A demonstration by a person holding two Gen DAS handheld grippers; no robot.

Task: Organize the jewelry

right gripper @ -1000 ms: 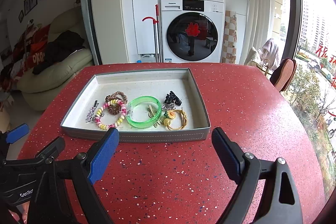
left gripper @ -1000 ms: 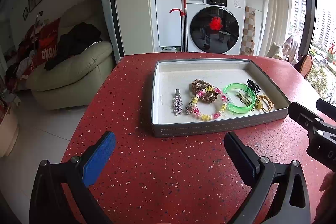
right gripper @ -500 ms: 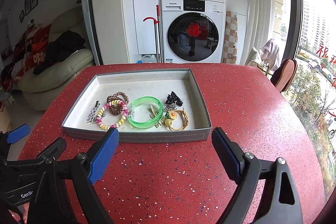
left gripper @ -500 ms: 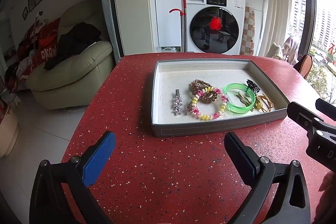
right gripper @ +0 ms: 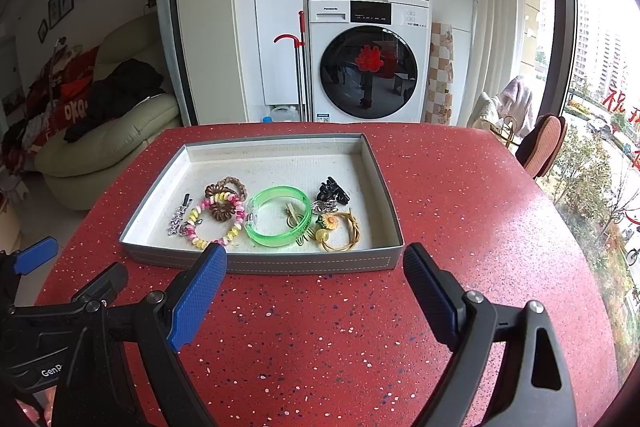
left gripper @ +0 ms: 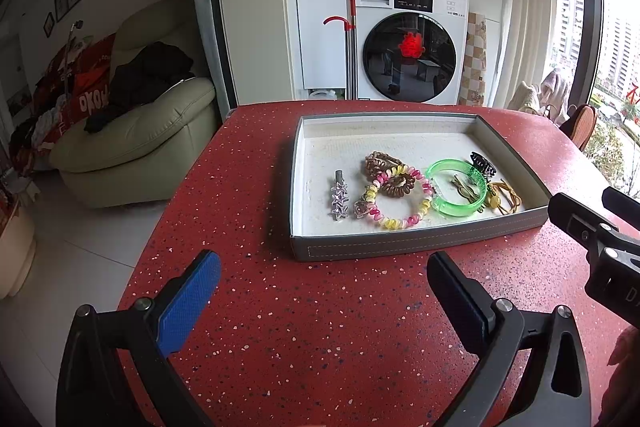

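A grey tray [left gripper: 416,250] [right gripper: 304,263] with a white floor sits on the red speckled table [left gripper: 312,339]. In it lie a silver star hair clip [left gripper: 339,201] [right gripper: 176,223], a pink-and-yellow coil bracelet [left gripper: 401,223] [right gripper: 236,229], brown coil hair ties [left gripper: 396,185] [right gripper: 222,209], a green bangle [left gripper: 440,198] [right gripper: 258,233], a black claw clip [left gripper: 483,163] [right gripper: 333,191] and a yellow flower tie [right gripper: 336,227]. My left gripper [left gripper: 324,277] and right gripper [right gripper: 316,271] both hover open just short of the tray's near wall, holding nothing.
The table edge drops off at the left toward a cream sofa [left gripper: 132,143] and a tiled floor. Stacked washing machines [right gripper: 368,67] stand behind the table. A chair [right gripper: 542,143] and a window are to the right. The right gripper's body [left gripper: 592,231] shows in the left view.
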